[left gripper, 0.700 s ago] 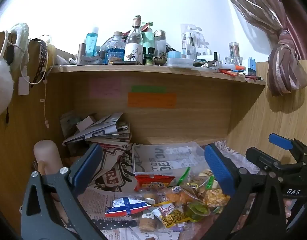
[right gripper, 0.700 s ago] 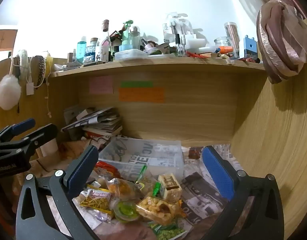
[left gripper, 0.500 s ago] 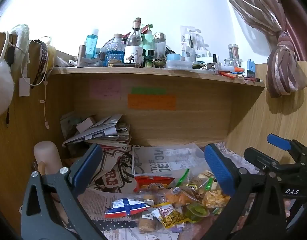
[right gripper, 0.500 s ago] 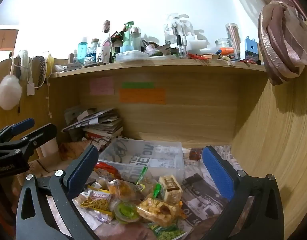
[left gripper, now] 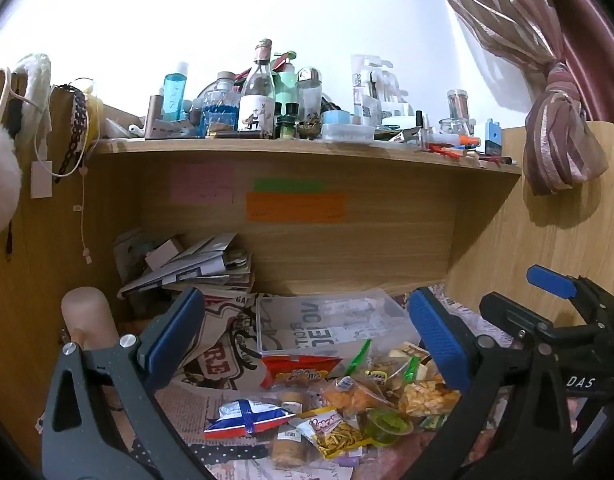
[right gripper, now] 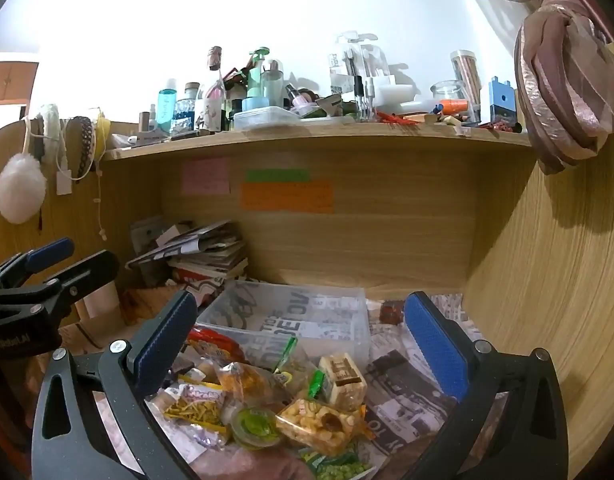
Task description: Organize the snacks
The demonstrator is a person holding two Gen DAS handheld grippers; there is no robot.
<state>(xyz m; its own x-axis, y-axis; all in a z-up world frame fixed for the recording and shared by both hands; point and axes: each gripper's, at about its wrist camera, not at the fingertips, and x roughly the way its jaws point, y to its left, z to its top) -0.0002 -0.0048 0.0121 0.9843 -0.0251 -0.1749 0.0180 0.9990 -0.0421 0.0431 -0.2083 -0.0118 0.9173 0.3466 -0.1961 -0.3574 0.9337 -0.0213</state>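
Snacks (left gripper: 347, 404) lie heaped at six o'clock; we hold left tool (left gripper: 307, 340) and right tool (right gripper: 303, 344) wide, empty, tipped slightly downward.

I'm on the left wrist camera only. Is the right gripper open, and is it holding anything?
Observer: The right wrist view shows the right gripper open, its blue pads wide apart and nothing between them; it hangs over the snack pile.
Operator: What lies to the right of the clear plastic box?
Observer: A small dark reddish-brown packet lies on the newspaper, just right of the clear plastic box and outside it.
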